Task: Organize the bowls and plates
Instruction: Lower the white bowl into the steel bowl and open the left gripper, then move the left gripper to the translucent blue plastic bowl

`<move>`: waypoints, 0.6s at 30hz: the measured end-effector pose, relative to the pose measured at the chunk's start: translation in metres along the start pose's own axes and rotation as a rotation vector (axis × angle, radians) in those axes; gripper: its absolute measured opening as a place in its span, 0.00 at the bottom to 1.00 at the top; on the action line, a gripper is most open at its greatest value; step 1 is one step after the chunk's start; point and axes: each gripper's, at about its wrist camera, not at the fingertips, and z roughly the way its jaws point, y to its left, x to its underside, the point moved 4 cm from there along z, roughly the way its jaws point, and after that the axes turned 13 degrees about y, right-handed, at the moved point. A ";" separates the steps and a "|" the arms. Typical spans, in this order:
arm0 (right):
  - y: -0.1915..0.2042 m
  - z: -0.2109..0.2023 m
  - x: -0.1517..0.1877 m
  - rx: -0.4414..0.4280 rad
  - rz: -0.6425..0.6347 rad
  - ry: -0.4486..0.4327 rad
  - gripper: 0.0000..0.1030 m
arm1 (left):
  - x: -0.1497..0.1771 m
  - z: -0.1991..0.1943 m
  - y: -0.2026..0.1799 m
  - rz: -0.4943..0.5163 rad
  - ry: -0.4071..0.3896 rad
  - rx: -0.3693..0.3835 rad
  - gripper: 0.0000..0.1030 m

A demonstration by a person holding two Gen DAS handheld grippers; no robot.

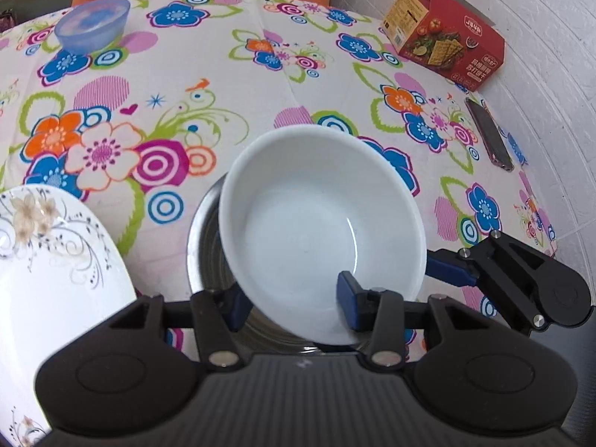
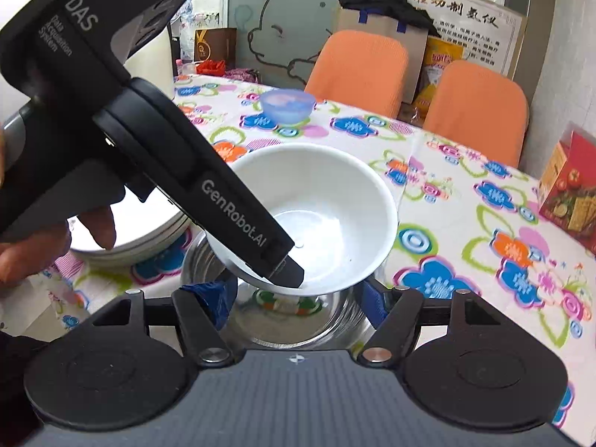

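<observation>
Flowered cloth (image 1: 231, 85) covered the table, with two orange chairs (image 2: 357, 70) behind. A plain white bowl (image 1: 320, 231), glossy and round, hung tilted over a steel bowl (image 2: 290, 316). The left gripper (image 1: 294, 309) clamped its near rim, one finger (image 1: 348, 303) inside, the other hidden behind the wall. The right gripper (image 2: 298, 301) gripped the steel bowl's sides, fingers apart. A floral plate (image 1: 56, 260) was cut off at the left; a blue plastic bowl (image 1: 93, 26) stood far off.

three bowls (image 1: 320, 223), one plate (image 1: 48, 260), two chairs (image 2: 357, 70)
</observation>
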 end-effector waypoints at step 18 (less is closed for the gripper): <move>-0.011 -0.010 0.026 0.027 0.020 0.020 0.54 | -0.008 -0.029 0.006 0.091 0.141 0.071 0.69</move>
